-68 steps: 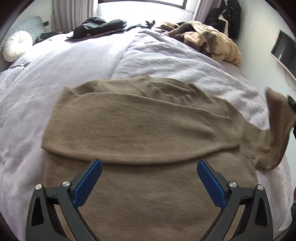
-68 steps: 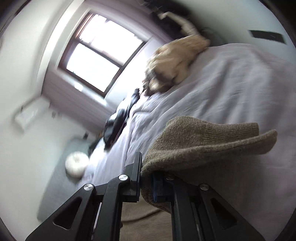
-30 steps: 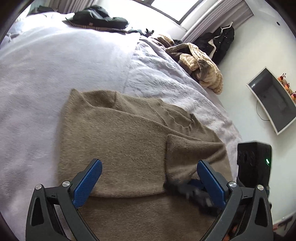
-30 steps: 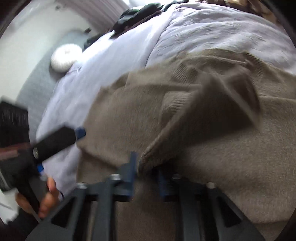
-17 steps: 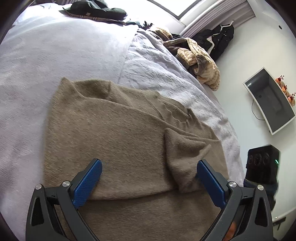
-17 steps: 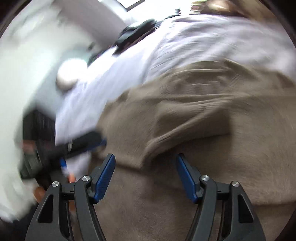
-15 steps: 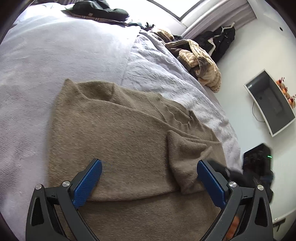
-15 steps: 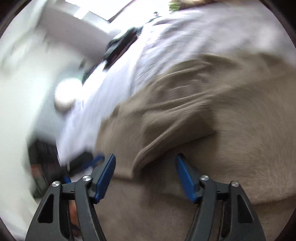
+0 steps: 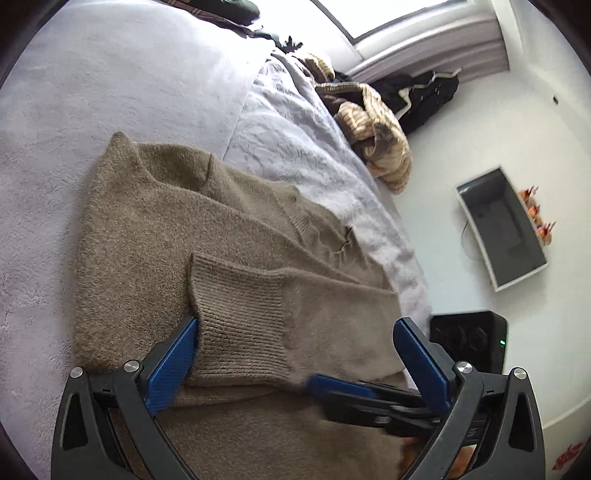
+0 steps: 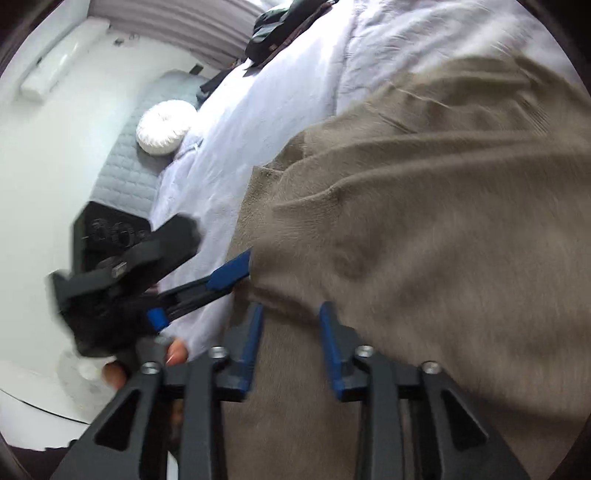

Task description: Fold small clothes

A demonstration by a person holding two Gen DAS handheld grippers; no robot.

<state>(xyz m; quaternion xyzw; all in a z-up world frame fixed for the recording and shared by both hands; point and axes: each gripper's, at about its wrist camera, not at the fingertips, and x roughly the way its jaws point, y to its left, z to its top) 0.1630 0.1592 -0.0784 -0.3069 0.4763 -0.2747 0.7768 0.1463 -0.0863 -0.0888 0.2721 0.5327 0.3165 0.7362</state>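
Note:
A brown knit sweater (image 9: 155, 236) lies flat on the lavender bedspread (image 9: 110, 74). One sleeve is folded across its body, ending in a ribbed cuff (image 9: 236, 317). My left gripper (image 9: 295, 354) is open wide over that cuff, whose left edge lies against the left pad. My right gripper (image 10: 291, 332) is narrower, its jaws opening. The sleeve's folded edge lies just ahead of its tips, and the pads press on nothing. In the left wrist view the right gripper (image 9: 351, 398) comes in blurred from the lower right. The left gripper (image 10: 221, 277) also shows in the right wrist view.
A heap of tan striped clothes (image 9: 376, 147) lies at the bed's far right edge, and dark clothes (image 10: 280, 26) at its far end. A black box (image 9: 465, 339) and a wall screen (image 9: 502, 225) stand right of the bed. A white round cushion (image 10: 166, 127) rests left.
The right gripper carried the sleeve over the sweater's body, let it go and pulled back, then returned with narrower jaws to the sleeve's near edge. The left gripper moved in close over the cuff.

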